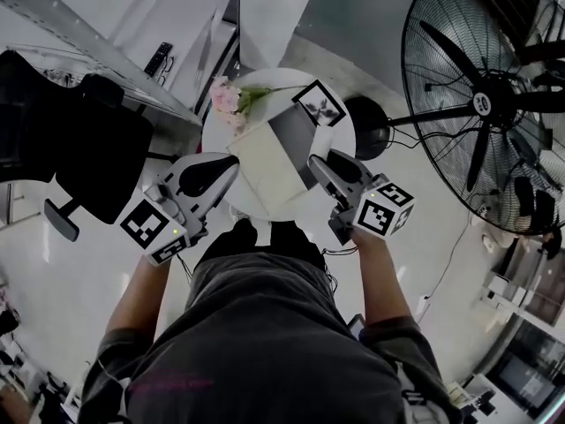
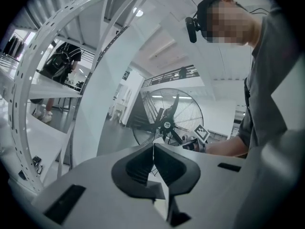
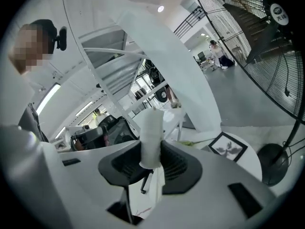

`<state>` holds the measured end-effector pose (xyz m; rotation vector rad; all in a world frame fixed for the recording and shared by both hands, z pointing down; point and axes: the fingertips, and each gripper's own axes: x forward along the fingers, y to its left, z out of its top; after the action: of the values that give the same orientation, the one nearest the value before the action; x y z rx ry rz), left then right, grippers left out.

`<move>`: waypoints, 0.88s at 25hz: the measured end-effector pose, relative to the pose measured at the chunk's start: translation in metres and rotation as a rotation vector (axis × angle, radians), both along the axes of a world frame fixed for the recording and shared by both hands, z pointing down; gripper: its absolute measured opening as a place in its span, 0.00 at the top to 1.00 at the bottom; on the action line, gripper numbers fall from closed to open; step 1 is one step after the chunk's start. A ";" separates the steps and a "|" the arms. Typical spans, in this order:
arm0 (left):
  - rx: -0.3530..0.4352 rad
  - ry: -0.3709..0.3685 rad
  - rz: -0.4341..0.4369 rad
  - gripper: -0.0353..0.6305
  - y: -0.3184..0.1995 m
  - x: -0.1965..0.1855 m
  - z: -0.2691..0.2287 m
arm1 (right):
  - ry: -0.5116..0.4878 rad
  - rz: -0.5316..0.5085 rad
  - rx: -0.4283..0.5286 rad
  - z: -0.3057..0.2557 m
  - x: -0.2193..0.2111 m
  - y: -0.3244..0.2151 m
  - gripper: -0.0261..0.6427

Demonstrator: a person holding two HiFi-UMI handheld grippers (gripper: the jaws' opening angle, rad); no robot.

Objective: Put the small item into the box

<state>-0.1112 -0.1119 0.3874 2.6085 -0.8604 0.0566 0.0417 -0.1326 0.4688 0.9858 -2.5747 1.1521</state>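
Head view — forearms flank the box; left tool clenched empty, right tool grips white roll.

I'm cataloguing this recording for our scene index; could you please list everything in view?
table: one, white, round, centre.
box: one, cream, open, on the table.
flowers: one bunch, pink, table's far edge.
framed picture: one, black frame, table's far edge, right of flowers.
fan: one, black, beside table, right.
office chair: one, black, left.
small item: one, white roll, clamped in right gripper.
left gripper: one, grey, fingers shut, empty, left of box.
right gripper: one, grey, fingers gripping the small item, right of box.
person: one, grey shirt, bottom.
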 end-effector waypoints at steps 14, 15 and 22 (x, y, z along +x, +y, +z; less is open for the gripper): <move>-0.099 -0.049 -0.184 0.92 -0.016 0.021 0.037 | 0.160 -0.285 -0.078 0.096 0.013 -0.038 0.76; -0.104 -0.052 -0.196 0.92 -0.016 0.023 0.039 | 0.173 -0.308 -0.081 0.103 0.012 -0.039 0.76; -0.142 -0.062 -0.275 0.92 -0.010 0.031 0.053 | 0.321 -0.474 -0.061 0.149 0.010 -0.044 0.76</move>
<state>-0.0802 -0.1221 0.4403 2.3465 -1.1832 0.1181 0.0518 -0.1771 0.6183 0.4579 -2.3170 0.8572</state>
